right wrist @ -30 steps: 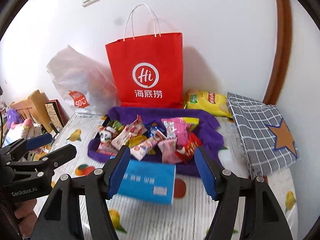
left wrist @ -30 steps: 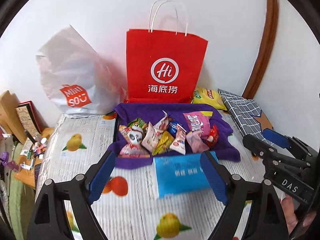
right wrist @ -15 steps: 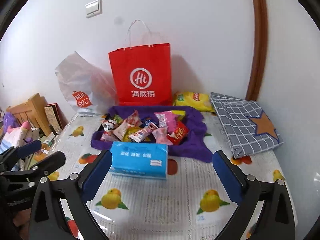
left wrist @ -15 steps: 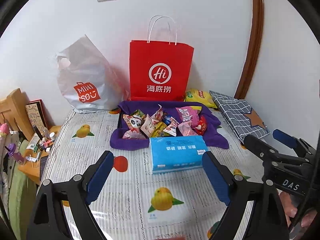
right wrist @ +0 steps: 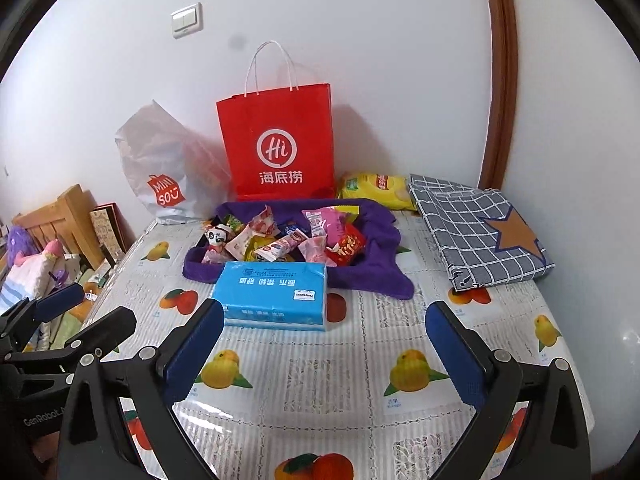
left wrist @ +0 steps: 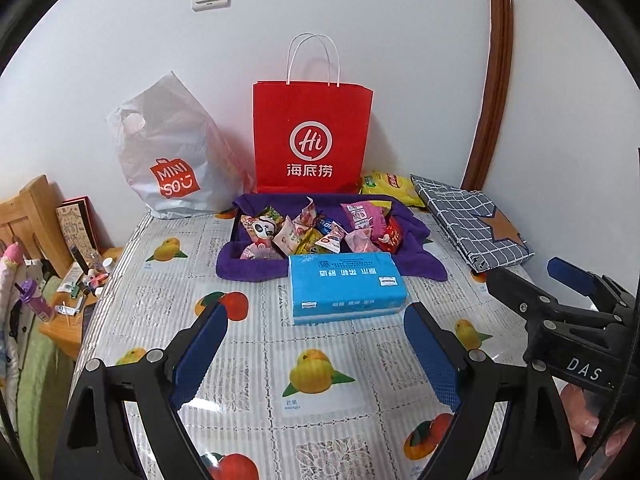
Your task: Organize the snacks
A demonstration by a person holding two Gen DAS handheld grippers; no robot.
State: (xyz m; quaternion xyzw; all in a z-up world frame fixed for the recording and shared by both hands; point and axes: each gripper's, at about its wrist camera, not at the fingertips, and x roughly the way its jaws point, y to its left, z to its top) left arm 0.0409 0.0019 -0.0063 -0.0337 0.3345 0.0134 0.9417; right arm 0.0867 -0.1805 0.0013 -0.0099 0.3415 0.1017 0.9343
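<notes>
Both claws gape empty: left claw, right claw, its jaws just opened, nothing between. Tissue pack at 12 o'clock; snacks behind, in purple-lined tray. Light, crinkly, slippery sachets; pinch a sealed edge.

White wall, perhaps wooden doorframe
</notes>
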